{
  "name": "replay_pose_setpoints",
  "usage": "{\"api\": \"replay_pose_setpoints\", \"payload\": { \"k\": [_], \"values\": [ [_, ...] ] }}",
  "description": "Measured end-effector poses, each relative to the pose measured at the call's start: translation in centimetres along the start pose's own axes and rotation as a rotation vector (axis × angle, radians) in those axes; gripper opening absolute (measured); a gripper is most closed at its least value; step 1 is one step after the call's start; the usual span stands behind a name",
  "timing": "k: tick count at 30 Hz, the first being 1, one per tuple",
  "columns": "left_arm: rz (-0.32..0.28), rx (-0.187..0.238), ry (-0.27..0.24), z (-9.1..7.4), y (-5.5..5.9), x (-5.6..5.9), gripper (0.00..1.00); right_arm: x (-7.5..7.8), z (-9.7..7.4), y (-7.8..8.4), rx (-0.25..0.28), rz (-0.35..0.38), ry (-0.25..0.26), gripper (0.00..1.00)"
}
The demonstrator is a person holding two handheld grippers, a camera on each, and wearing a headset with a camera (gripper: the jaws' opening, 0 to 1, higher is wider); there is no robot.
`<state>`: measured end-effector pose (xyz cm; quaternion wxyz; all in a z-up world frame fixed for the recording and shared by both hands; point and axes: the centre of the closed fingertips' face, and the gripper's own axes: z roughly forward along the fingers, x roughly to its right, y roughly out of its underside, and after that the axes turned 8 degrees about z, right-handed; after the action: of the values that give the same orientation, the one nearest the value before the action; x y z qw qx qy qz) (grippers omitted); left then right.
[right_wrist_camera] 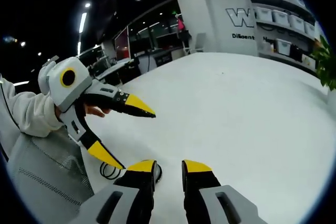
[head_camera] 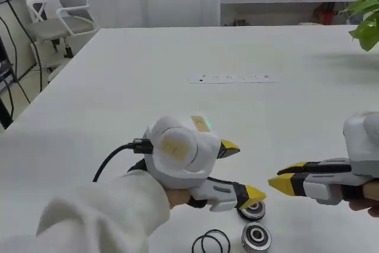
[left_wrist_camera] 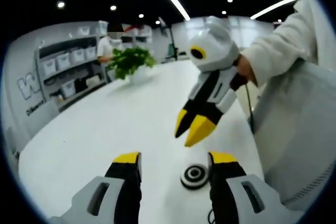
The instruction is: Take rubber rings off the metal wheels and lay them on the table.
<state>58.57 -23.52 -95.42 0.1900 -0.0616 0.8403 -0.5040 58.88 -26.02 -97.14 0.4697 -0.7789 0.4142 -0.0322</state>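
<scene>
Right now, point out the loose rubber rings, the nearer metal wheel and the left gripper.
rubber rings (head_camera: pixel 211 242): head view, middle of overlapping pair.
nearer metal wheel (head_camera: pixel 256 237): head view, its hub.
left gripper (head_camera: pixel 246 170): head view, midway between its open tips.

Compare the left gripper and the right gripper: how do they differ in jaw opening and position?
The left gripper has its jaws spread wide; the right gripper has its jaws close together, with a narrow gap. In the head view the left gripper's lower jaw partly covers one metal wheel; the right gripper covers no wheel. Both have yellow-tipped jaws and hold nothing.
</scene>
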Motion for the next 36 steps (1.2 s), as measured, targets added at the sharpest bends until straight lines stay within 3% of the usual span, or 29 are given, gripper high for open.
{"api": "replay_pose_setpoints", "payload": {
  "k": [2,5,9,15,23,26,30,36],
  "values": [
    [-0.034,-0.002,0.001,0.3,0.5,0.2,0.46,0.0,0.0,0.1,-0.002,0.0,0.002,0.17],
    [-0.033,-0.026,-0.001,0.6,1.3,0.3,0.43,-0.1,0.2,0.2,-0.01,0.0,-0.003,0.17],
    [-0.061,-0.028,-0.017,0.9,1.7,0.1,0.39,-0.3,0.3,0.4,-0.019,-0.013,-0.007,0.17],
    [-0.091,-0.028,-0.002,1.2,2.3,0.8,0.26,-0.2,0.3,0.6,-0.027,-0.013,-0.011,0.17],
    [-0.09,-0.047,-0.009,1.6,3.0,1.0,0.24,-0.7,0.7,1.1,-0.05,-0.035,-0.034,0.16],
    [-0.094,-0.046,0.011,1.9,3.0,1.7,0.24,-0.6,0.8,1.3,-0.057,-0.03,-0.044,0.16],
    [-0.069,-0.044,0.048,2.0,2.9,2.5,0.17,-0.7,0.9,2.1,-0.089,-0.032,-0.057,0.15],
    [-0.073,-0.049,0.063,1.8,3.1,2.7,0.13,-0.9,1.3,3.9,-0.163,-0.051,-0.073,0.17]
  ]
}}
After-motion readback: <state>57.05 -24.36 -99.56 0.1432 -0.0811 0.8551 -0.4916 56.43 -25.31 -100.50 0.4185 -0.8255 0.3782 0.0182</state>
